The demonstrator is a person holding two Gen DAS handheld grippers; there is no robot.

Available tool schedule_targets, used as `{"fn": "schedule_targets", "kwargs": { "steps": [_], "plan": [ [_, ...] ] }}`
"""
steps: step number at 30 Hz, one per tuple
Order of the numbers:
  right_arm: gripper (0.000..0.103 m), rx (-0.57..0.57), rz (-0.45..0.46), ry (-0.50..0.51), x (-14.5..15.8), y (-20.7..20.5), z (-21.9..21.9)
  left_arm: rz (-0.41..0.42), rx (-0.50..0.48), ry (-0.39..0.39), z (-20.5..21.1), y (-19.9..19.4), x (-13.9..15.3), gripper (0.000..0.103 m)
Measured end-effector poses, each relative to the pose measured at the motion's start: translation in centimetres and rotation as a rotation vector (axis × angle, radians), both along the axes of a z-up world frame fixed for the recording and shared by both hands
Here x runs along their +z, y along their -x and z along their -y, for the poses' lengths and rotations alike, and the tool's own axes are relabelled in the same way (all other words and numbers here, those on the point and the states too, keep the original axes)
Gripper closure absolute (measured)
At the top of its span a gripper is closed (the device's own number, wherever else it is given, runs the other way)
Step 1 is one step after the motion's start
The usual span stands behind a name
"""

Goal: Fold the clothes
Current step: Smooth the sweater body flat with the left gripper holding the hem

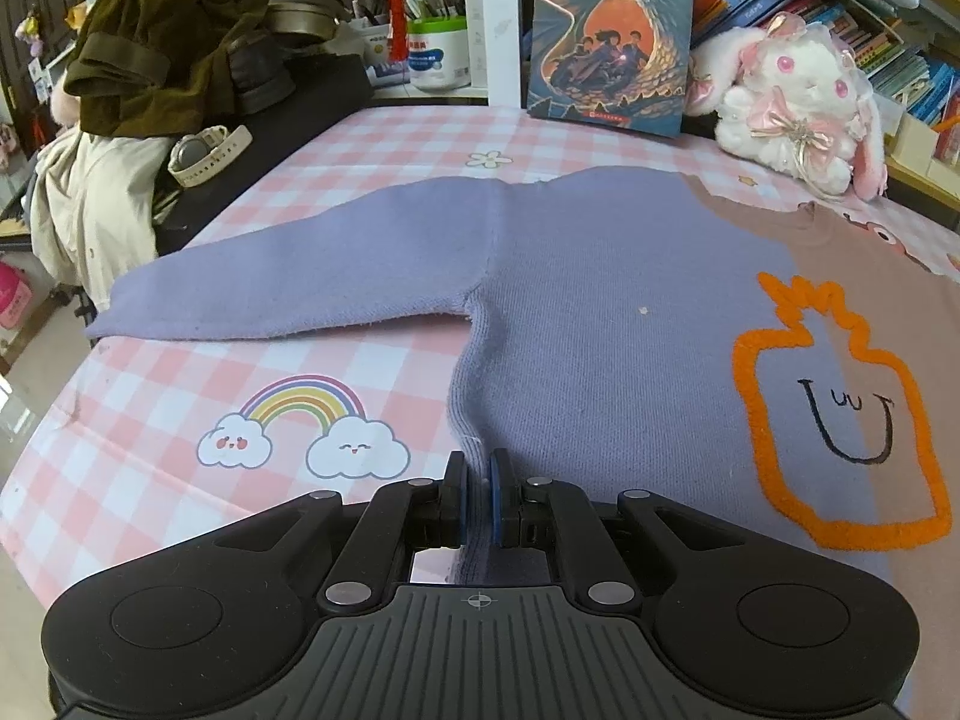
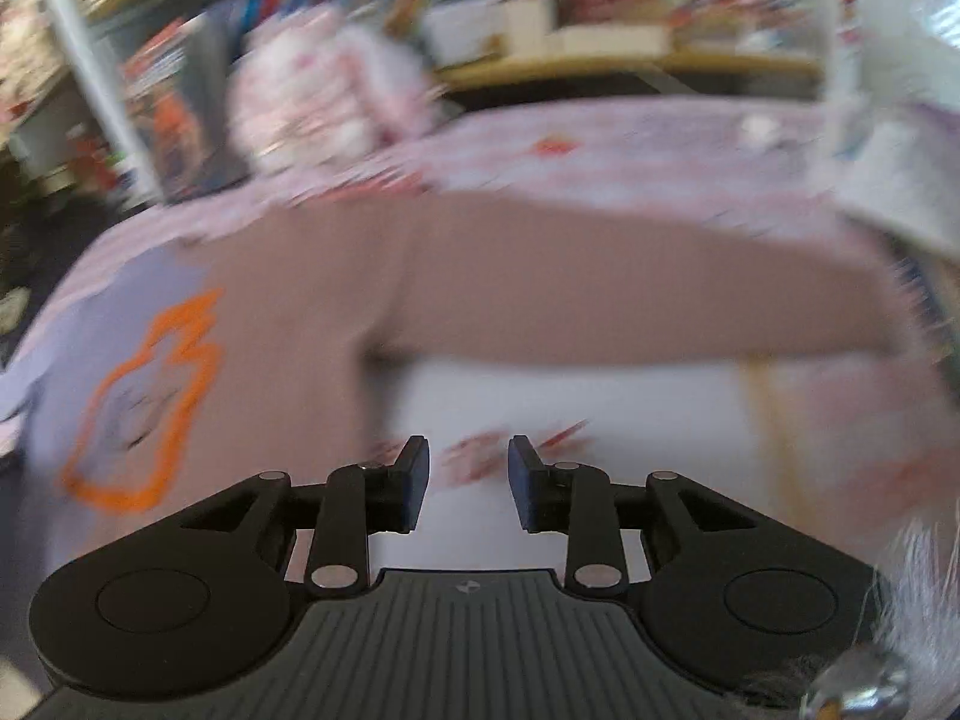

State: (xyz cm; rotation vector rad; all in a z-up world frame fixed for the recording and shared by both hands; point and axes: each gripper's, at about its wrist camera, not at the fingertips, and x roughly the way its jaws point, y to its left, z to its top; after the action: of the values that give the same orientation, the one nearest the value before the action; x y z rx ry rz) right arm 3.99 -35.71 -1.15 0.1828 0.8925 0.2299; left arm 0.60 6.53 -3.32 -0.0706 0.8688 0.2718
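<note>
A sweater lies flat on the pink checked table, half purple and half brown, with an orange outlined figure on its chest. Its purple sleeve stretches out to the left. My left gripper is shut on the sweater's lower left hem edge, the purple cloth pinched between the blue pads. In the blurred right wrist view, my right gripper is open and empty, over the table just below the brown sleeve and right of the body.
The pink checked tablecloth has a rainbow print. A book and a white plush rabbit stand at the back. Piled clothes and a watch sit at the back left. Bookshelves stand behind.
</note>
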Motion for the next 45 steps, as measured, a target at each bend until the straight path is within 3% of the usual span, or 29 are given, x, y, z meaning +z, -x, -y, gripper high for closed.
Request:
{"fn": "schedule_targets", "kwargs": {
  "steps": [5, 14, 19, 23, 27, 32, 37, 40, 45],
  "plan": [
    [0.076, 0.026, -0.03, -0.008, -0.6, 1.9, -2.1, 0.002, -0.014, 0.018, -0.7, 0.5, 0.1, 0.085],
    [0.077, 0.012, -0.034, 0.057, -0.4, 5.5, -5.2, 0.033, -0.071, 0.102, -2.5, 3.9, 0.1, 0.084],
    [0.08, -0.015, -0.035, 0.116, -0.3, 8.3, -6.9, 0.053, -0.098, 0.128, -2.9, 4.8, -0.1, 0.098],
    [0.09, -0.031, -0.033, 0.141, -0.2, 10.1, -7.9, 0.062, -0.148, 0.135, -2.9, 4.4, -0.2, 0.098],
    [0.091, -0.07, -0.012, 0.164, -0.3, 10.5, -8.0, 0.072, -0.185, 0.146, -2.5, 3.0, -0.4, 0.098],
    [0.092, -0.148, 0.014, 0.236, -0.5, 8.0, -7.4, 0.076, -0.236, 0.156, -1.7, 3.2, -0.6, 0.098],
    [0.091, -0.144, 0.008, 0.267, -0.5, 7.8, -7.8, 0.063, -0.228, 0.183, -2.4, 3.4, -0.4, 0.093],
    [0.08, -0.17, -0.001, 0.232, -0.4, 8.7, -7.8, 0.054, -0.248, 0.191, -2.6, 4.2, -0.2, 0.093],
    [0.078, -0.197, -0.021, 0.179, -0.5, 11.6, -7.3, 0.054, -0.234, 0.265, -3.2, 6.3, -0.4, 0.093]
  ]
}}
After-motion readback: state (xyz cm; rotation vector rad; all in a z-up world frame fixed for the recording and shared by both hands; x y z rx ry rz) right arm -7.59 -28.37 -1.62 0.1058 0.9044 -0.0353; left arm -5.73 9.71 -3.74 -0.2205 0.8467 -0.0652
